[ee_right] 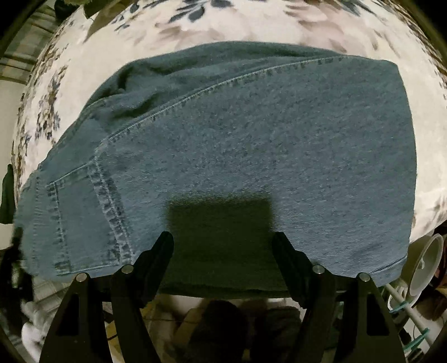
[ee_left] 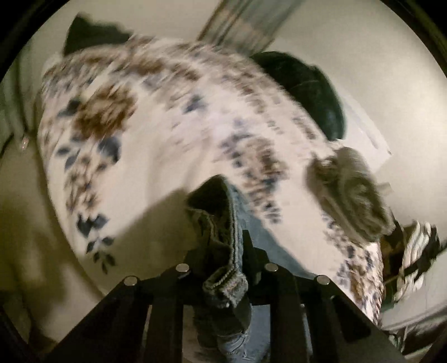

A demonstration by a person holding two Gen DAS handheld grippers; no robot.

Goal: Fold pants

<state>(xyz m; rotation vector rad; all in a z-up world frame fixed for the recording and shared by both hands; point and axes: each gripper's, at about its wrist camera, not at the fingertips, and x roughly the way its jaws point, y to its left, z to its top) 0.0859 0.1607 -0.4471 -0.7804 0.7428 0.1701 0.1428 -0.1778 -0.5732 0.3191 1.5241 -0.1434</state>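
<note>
Left gripper [ee_left: 227, 251]: fingers pinching bunched denim edge of pants [ee_left: 223, 240], fabric lifted above bed, view blurred. Right gripper [ee_right: 222, 245]: fingers spread wide, nothing between them, hovering over near edge of pants [ee_right: 251, 145]. Pants lie folded flat on floral bedspread [ee_right: 251, 25], seam running diagonally, back pocket at left. Beyond, in left view: floral bedspread [ee_left: 156, 117], grey furry heap [ee_left: 352, 192] at its right edge, dark pillow [ee_left: 307, 89] farther back.
</note>
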